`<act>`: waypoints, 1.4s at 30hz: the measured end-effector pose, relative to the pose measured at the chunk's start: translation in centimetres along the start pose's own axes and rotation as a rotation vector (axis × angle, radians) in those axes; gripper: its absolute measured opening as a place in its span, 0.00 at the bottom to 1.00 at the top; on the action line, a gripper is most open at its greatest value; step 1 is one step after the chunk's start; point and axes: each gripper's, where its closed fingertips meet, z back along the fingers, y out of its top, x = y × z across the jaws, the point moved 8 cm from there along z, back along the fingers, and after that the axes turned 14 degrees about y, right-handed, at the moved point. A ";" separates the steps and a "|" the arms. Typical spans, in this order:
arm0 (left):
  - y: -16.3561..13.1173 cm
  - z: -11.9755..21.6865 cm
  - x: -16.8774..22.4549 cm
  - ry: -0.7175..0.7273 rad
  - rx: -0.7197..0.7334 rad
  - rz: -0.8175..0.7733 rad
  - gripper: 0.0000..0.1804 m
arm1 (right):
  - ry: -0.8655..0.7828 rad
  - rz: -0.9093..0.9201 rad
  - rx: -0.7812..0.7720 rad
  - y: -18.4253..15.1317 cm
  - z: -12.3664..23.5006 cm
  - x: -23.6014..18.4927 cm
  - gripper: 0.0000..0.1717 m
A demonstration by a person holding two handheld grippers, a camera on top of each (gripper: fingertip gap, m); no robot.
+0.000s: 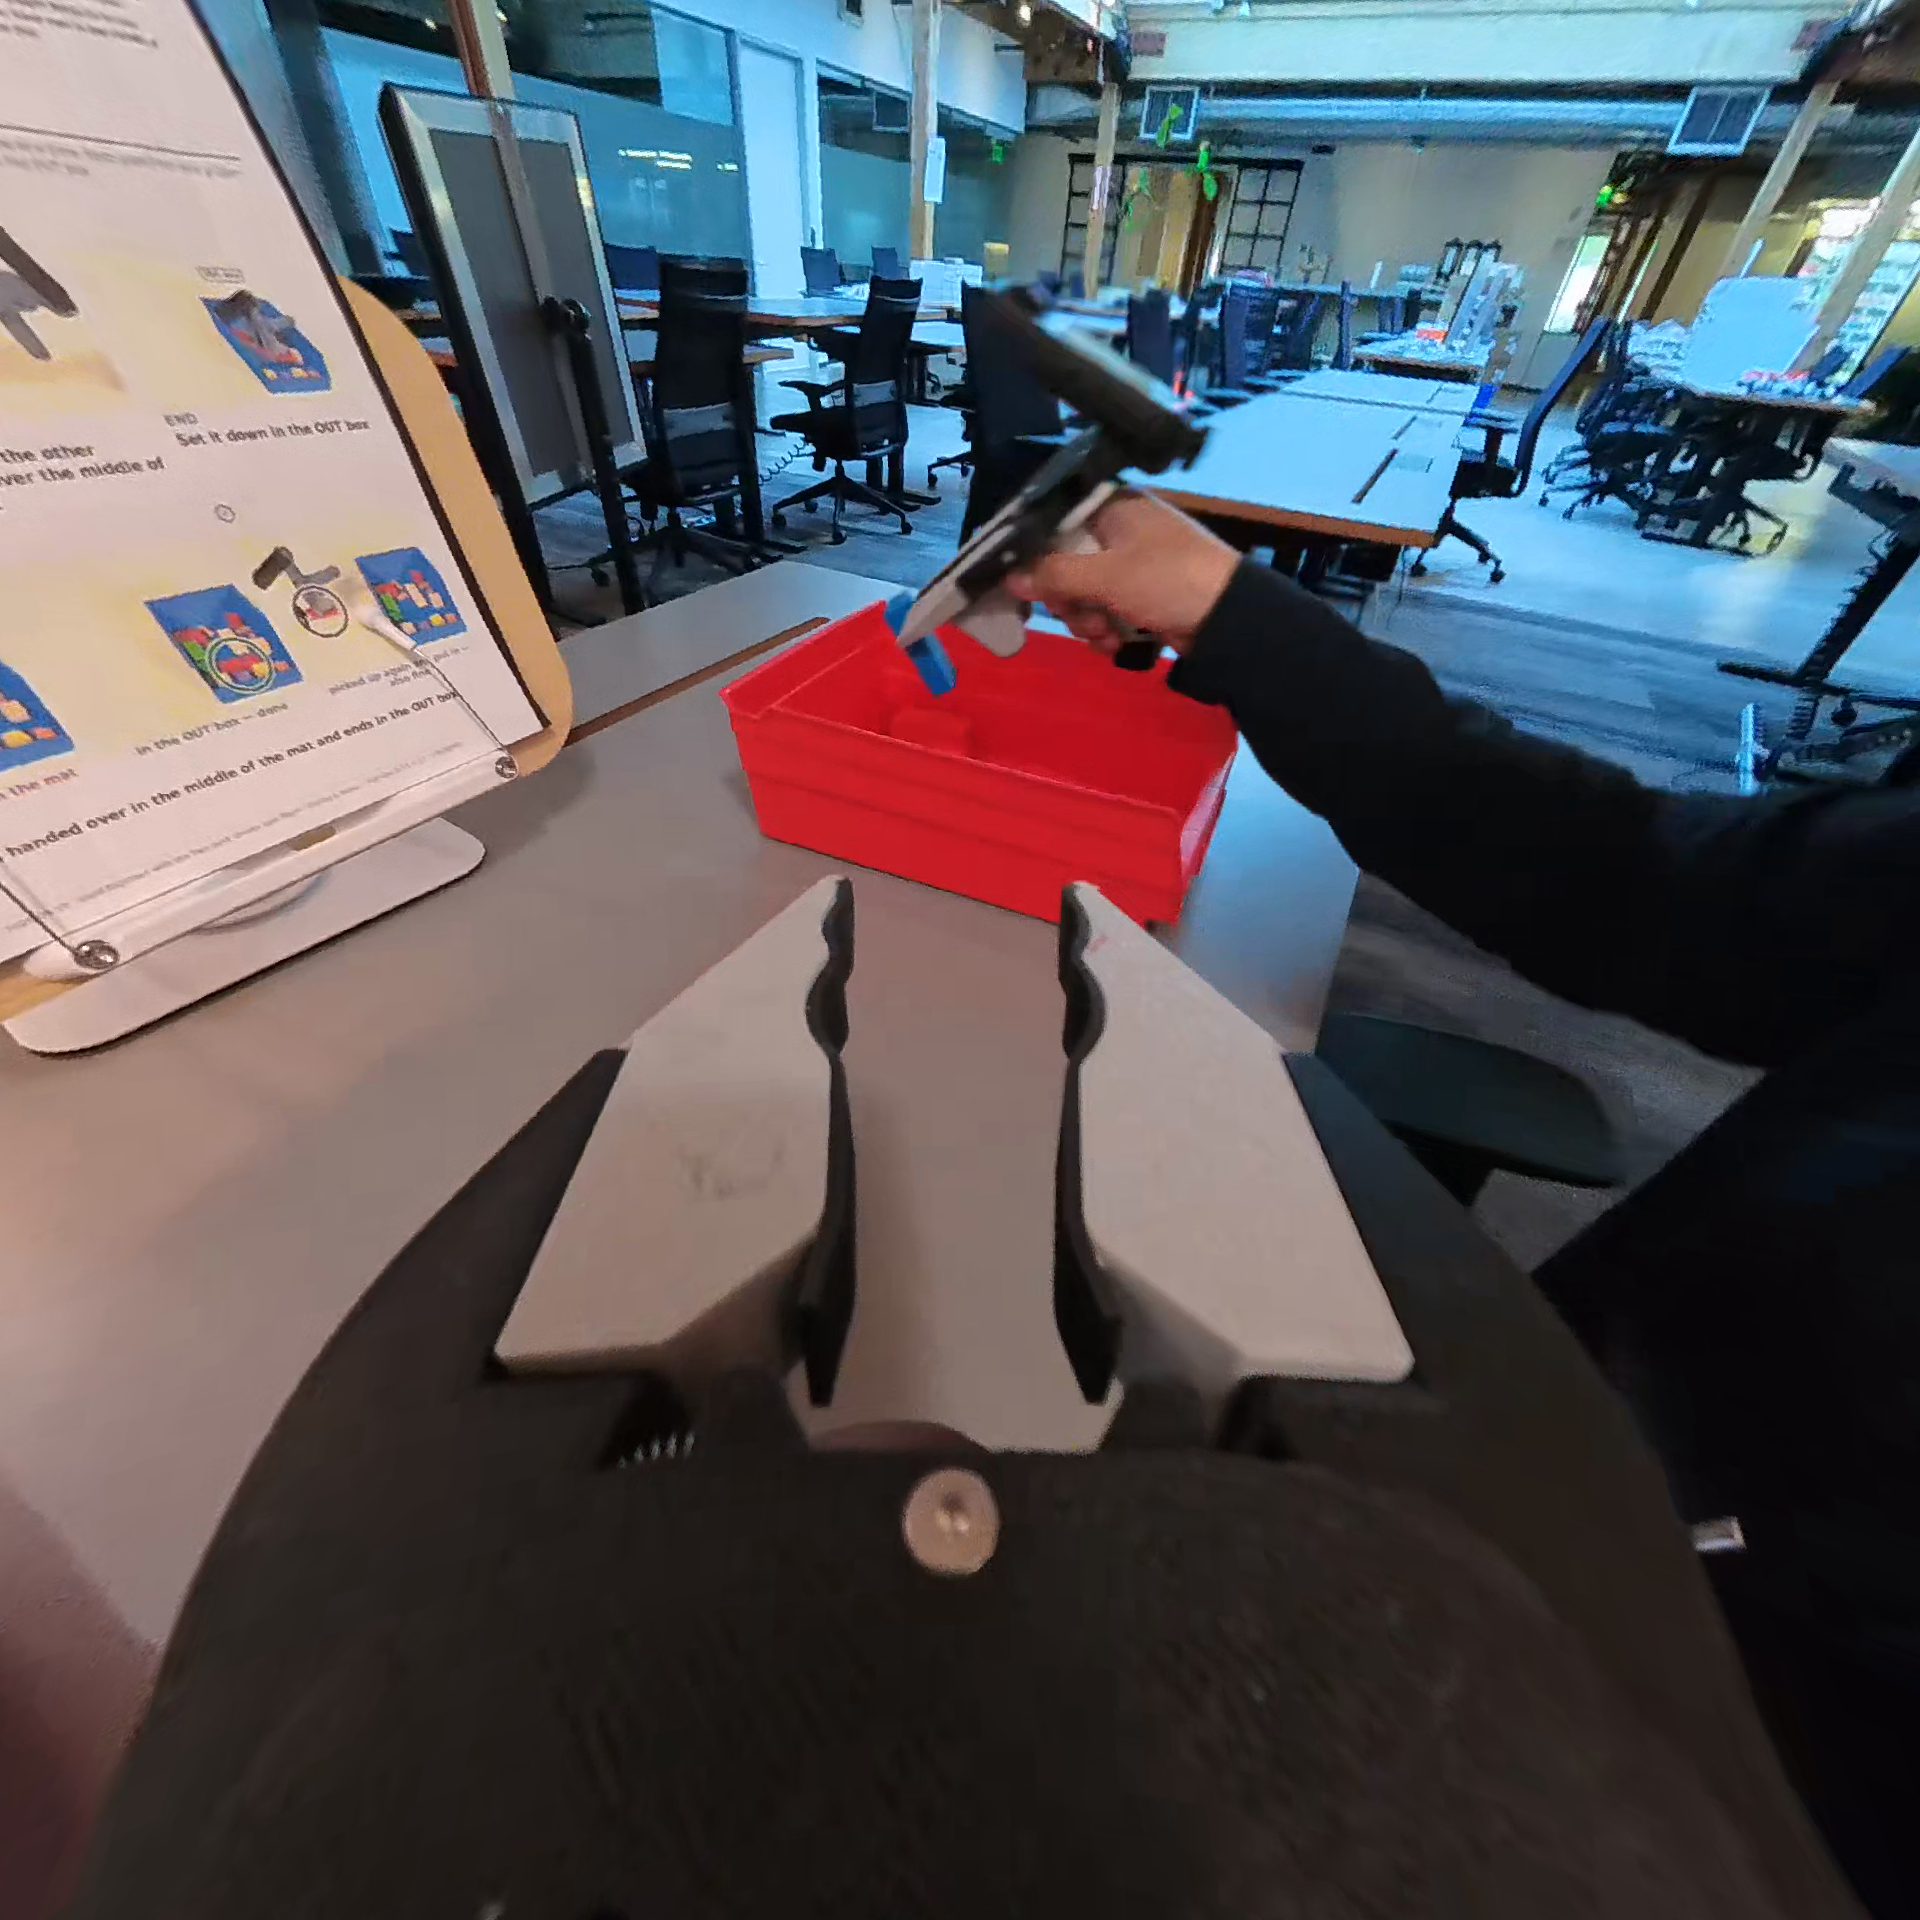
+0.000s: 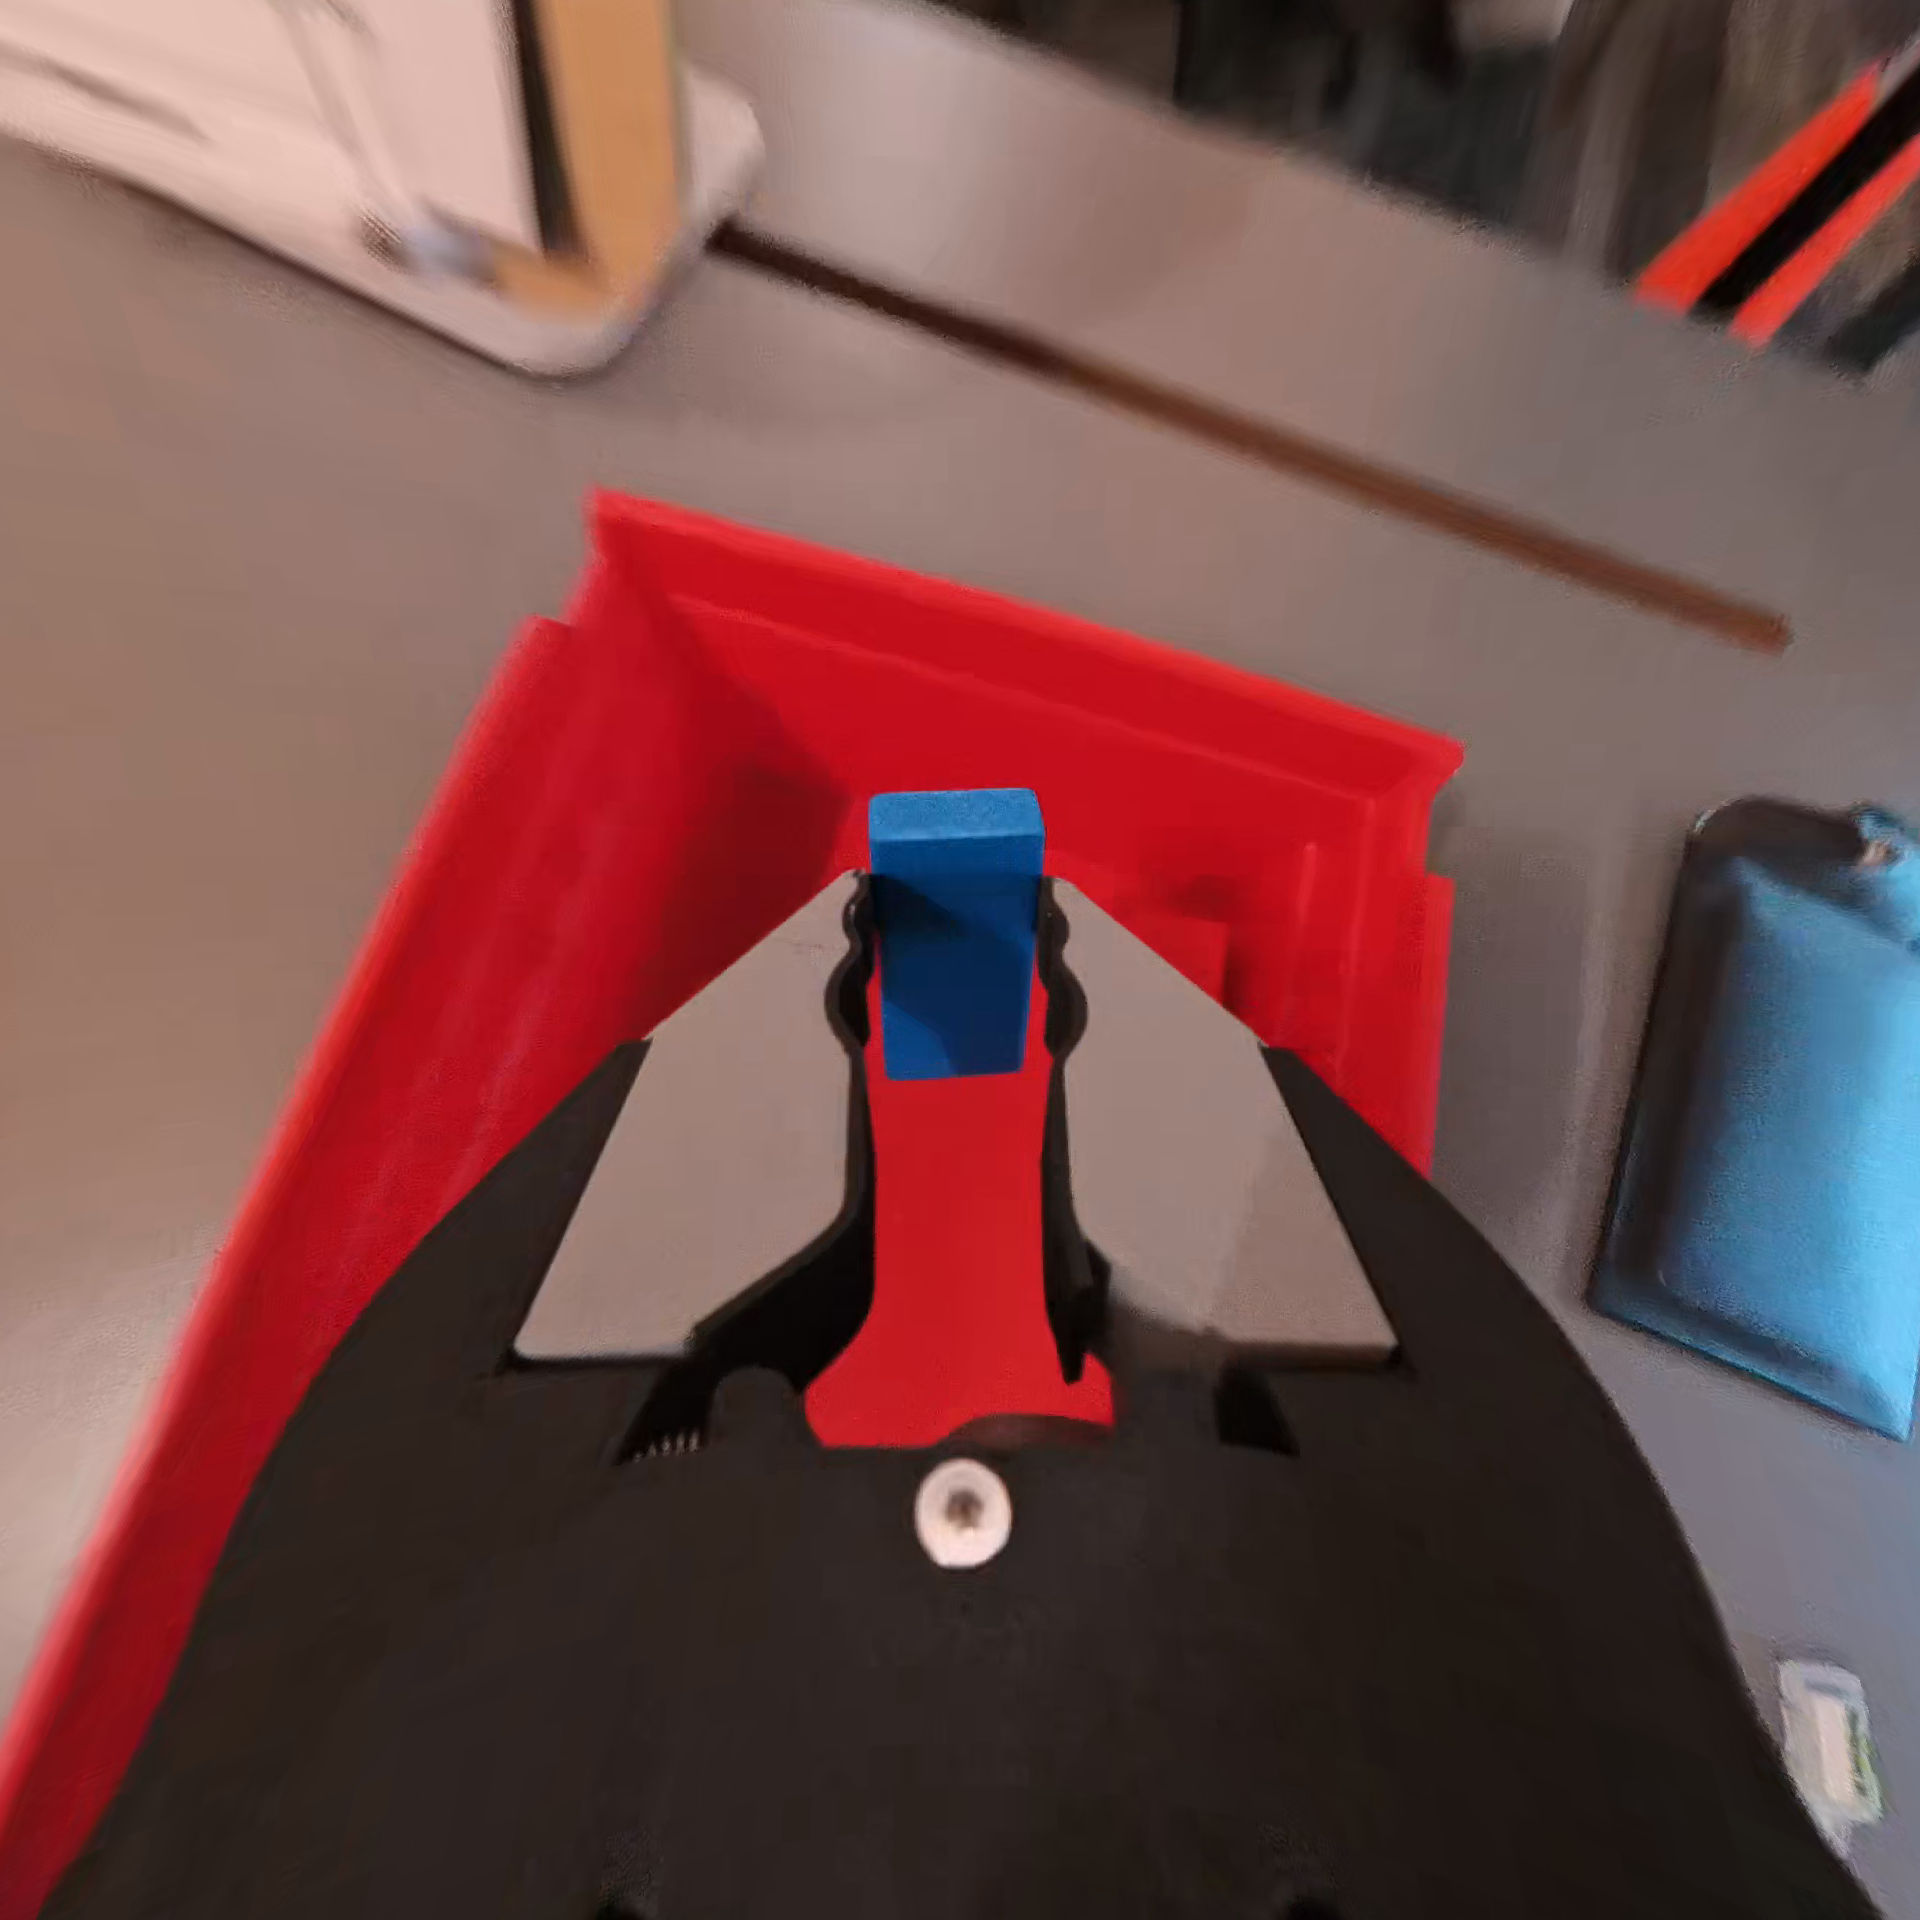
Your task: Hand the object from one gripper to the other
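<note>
- The right wrist view is smeared by motion: the stand (image 2: 582, 239) at top left, the blue pouch (image 2: 1766, 1122) at right and the small white thing (image 2: 1823, 1756) at bottom right are all soft, and what that white thing is cannot be told.
- The bin (image 2: 499, 935) runs off the right view's lower left edge; the right gripper (image 2: 951, 894) hides much of its floor.
- The block (image 1: 920, 649) is partly covered by the fingers in the left view.
- The sheet (image 1: 156, 468) on the stand is cut by the left edge.
- The sleeve (image 1: 1558, 810) leaves the frame at right.
- Far desks (image 1: 1714, 364) are too small to sort out.
</note>
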 end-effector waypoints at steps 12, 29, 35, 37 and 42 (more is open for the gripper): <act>-0.2 1.7 -2.0 0.114 -0.028 -0.039 0.20 | -0.117 -0.098 -0.410 -2.9 -9.3 4.8 0.16; -4.7 15.8 -15.9 0.788 -0.164 0.278 0.26 | 0.210 0.179 0.092 -0.6 2.4 -8.5 0.23; -8.9 12.9 -20.5 0.799 -0.515 0.303 0.25 | 0.388 0.382 0.183 -0.5 5.2 -16.3 0.25; -10.3 11.6 -22.8 0.799 -0.637 0.334 0.23 | 0.432 0.418 0.219 -0.4 5.8 -17.8 0.25; -12.9 9.4 -27.6 0.796 -0.817 0.470 0.24 | 0.470 0.454 0.262 -0.8 6.3 -19.6 0.25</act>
